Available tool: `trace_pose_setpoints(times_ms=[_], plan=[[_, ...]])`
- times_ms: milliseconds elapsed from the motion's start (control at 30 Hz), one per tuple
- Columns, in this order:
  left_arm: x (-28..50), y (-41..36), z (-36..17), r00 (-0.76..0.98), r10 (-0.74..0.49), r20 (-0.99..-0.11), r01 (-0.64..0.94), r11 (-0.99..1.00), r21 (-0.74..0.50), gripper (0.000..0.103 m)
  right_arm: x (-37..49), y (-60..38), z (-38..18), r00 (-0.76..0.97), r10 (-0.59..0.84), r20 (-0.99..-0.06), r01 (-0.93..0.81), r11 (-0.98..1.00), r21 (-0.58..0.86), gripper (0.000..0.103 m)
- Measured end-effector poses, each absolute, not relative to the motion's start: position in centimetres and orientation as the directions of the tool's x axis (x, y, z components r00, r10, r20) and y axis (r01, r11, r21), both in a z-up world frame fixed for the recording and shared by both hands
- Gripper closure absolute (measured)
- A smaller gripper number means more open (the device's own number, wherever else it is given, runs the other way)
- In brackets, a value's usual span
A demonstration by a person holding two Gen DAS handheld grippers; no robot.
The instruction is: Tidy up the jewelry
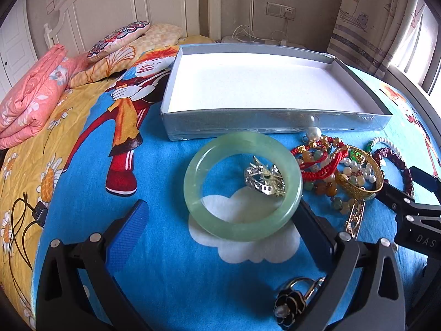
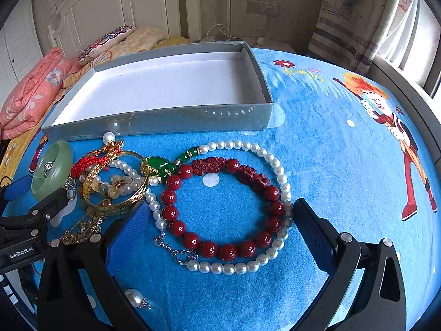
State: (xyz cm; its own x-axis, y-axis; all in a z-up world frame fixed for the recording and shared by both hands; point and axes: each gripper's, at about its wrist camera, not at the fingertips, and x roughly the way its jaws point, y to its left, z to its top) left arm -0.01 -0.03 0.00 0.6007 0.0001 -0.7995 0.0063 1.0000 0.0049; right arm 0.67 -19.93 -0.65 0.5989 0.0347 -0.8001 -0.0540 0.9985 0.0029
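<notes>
Jade-green and glossy, the bangle (image 1: 242, 186) lies flat on the blue cartoon bedspread (image 1: 171, 275) between the spread fingers of the left gripper (image 1: 223, 220) — jaws wide apart, holding nothing, the right finger's tip just beside the bangle's rim. A silver brooch (image 1: 264, 179) sits inside the ring. At about three o'clock from the bangle is a tangle of red cord bracelet (image 1: 319, 160), gold bangle (image 1: 361, 182) and mixed beads. Toward twelve o'clock stands the grey tray (image 1: 275, 122), white inside. A black flower clip (image 1: 289, 303) lies at six o'clock.

The right gripper (image 2: 217, 220) is also open and empty — its fingers flank a red bead bracelet (image 2: 220, 207), which rests inside the loop of a pearl necklace (image 2: 275, 165) with a green pendant (image 2: 160, 167). A loose pearl earring (image 2: 135, 298) lies at seven o'clock.
</notes>
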Motion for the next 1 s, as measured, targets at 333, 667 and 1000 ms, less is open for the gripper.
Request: trace_pose_setpoints(times_ms=[333, 667, 1000], plan=[[-0.51, -0.08, 0.09, 0.602, 0.003, -0.798, 0.001, 1.000, 0.005, 0.002, 0.65, -19.92, -0.64, 0.599, 0.035, -0.800, -0.054, 0.999, 0.003, 0.004], [-0.50, -0.10, 0.10, 0.602, 0.004, -0.799, 0.000, 1.000, 0.005, 0.002, 0.66, -19.92, -0.65, 0.599, 0.035, -0.800, -0.054, 0.999, 0.003, 0.004], [-0.51, -0.09, 0.12, 0.602, 0.004, -0.799, 0.001, 1.000, 0.005, 0.002, 0.66, -19.92, -0.64, 0.599, 0.035, -0.800, -0.054, 0.999, 0.003, 0.004]])
